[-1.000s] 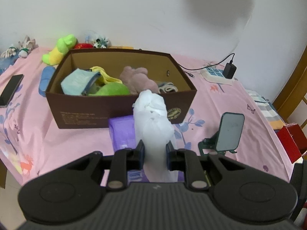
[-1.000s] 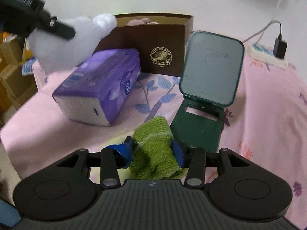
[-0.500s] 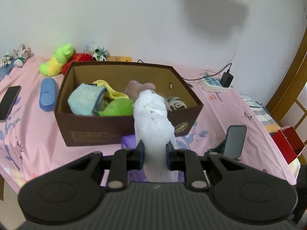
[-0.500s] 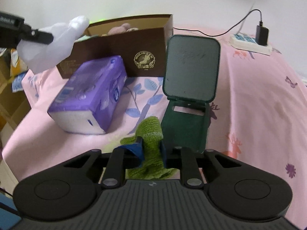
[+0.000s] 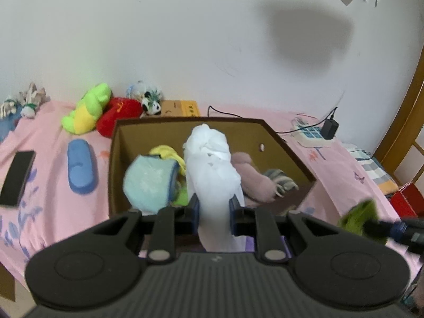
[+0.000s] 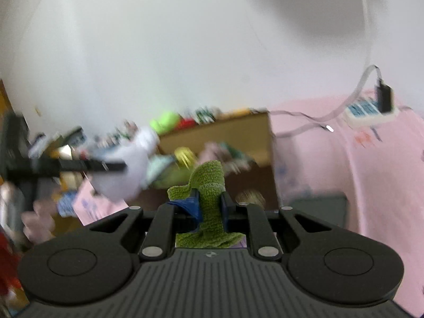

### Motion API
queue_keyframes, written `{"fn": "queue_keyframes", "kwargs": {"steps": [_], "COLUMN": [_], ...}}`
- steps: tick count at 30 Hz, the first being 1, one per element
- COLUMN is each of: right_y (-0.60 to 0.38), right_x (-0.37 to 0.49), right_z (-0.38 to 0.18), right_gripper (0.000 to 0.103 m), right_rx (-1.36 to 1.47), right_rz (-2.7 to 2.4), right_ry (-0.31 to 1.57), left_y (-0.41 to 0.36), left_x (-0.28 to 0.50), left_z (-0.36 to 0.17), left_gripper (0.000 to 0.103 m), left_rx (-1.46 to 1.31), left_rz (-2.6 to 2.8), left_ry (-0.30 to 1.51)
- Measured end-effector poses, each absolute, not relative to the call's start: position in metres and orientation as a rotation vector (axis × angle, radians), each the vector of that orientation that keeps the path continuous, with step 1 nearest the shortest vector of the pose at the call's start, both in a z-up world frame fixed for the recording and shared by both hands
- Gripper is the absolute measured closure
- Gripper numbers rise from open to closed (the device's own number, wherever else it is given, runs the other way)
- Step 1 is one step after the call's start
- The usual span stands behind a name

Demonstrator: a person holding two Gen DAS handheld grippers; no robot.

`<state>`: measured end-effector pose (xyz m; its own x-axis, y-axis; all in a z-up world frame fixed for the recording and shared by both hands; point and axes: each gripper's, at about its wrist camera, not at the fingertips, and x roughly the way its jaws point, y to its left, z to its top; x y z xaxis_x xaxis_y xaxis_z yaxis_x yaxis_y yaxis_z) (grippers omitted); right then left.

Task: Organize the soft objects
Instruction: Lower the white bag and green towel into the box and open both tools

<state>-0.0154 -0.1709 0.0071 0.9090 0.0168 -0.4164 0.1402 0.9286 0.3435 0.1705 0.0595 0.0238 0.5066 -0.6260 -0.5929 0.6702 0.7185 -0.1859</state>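
My left gripper (image 5: pixel 212 206) is shut on a white soft cloth bundle (image 5: pixel 210 159) and holds it above the near edge of the open brown box (image 5: pixel 291 156). The box holds a light blue pouch (image 5: pixel 148 180), a yellow item, a green item and a pink plush (image 5: pixel 251 180). My right gripper (image 6: pixel 210 206) is shut on a green knitted cloth (image 6: pixel 209 182), lifted in front of the box (image 6: pixel 233 132). The green cloth also shows at the right in the left wrist view (image 5: pixel 360 220). The white bundle shows in the right wrist view (image 6: pixel 127 169), blurred.
A pink bedsheet (image 5: pixel 53 198) covers the bed. A phone (image 5: pixel 17 177) and a blue case (image 5: pixel 79 169) lie left of the box. Plush toys (image 5: pixel 87 111) sit along the wall. A power strip with charger (image 5: pixel 315 132) lies at the back right. A wooden frame (image 5: pixel 402 111) stands at the right.
Both grippers have risen and moved toward the box. The white bundle is now over the box's near side. The green cloth has been lifted off the bed, away from the green phone stand.
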Motion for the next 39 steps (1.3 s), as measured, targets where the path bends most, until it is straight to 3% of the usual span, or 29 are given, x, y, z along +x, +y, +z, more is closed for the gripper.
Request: {"fn": "queue_keyframes", "kwargs": {"steps": [7,20,21,23,25,28,39], "right_y": [-0.173,-0.144,-0.142,-0.143,-0.146,-0.15,-0.155], "right_x": [0.057,0.14,0.143,0.148,0.151,0.151,0.128], "right_z": [0.02,-0.011,-0.014,-0.02,-0.026,-0.031,-0.028], "right_gripper": [0.103,0.103,0.103,0.098,0.097,0.097,0.095], "right_rx": [0.409,0.357,0.335,0.314,0.324,0.325,0.383], "right_rz": [-0.033,-0.049,-0.059,-0.069,-0.074,-0.086,-0.181], "right_ry": [0.403,0.511,0.523,0.545,0.562,0.59,0.562], "left_y": [0.049,0.026,0.026,0.025,0.025,0.027,0.042], "left_x": [0.208,0.238,0.239,0.241,0.241,0.242,0.228], "left_z": [0.022,-0.01,-0.011,-0.014,-0.015,-0.017,-0.004], "left_gripper": [0.085,0.082,0.08,0.065,0.063,0.047,0.043], "left_rx": [0.099,0.145,0.142,0.138,0.138,0.131,0.106], "left_rz": [-0.764,-0.733,-0.736,-0.735,-0.73,-0.719,-0.662], "left_ry": [0.679,0.743,0.749,0.758,0.759,0.767,0.744]}}
